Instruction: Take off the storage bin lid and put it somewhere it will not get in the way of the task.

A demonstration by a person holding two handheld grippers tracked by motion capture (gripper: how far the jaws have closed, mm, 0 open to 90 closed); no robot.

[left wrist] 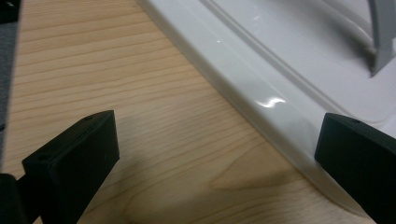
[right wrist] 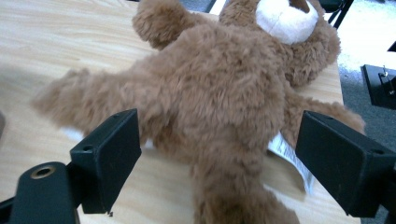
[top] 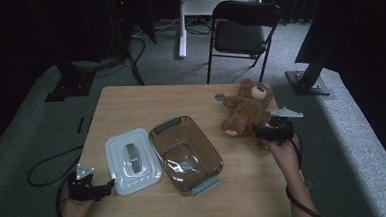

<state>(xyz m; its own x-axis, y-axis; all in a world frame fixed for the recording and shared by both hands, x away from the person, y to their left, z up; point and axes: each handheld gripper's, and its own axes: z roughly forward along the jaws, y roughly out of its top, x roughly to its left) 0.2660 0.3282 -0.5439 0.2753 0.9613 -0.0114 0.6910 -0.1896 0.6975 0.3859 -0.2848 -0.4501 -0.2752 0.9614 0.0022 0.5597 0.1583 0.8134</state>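
Two grippers work at one wooden table (top: 130,99), each held by a person standing at its near edge. Nearest, at the near-left corner, the left gripper (top: 106,185) rests low with its jaws spread wide; in the left gripper view, one jaw stands over bare wood and the other over the rim of the white lid (left wrist: 299,93). That lid lies flat, handle up, touching nothing held. Just beside it, toward the table's middle, sits the clear brown container (top: 186,154), open and apparently empty.

Farther off, at the right edge, the right gripper (top: 261,131) points at the teddy bear (top: 243,108). Its jaws are also spread wide, with nothing held. The right gripper view shows the bear (right wrist: 219,93) lying on its back, directly ahead of the jaws, its lower body between them and one leg running toward the camera. The long axis runs away from the gripper, head at the far end.

Judgement: the right gripper is by far the nearer to the bear. A straight closure across the torso, crosswise to that axis, appears available without turning the hand.
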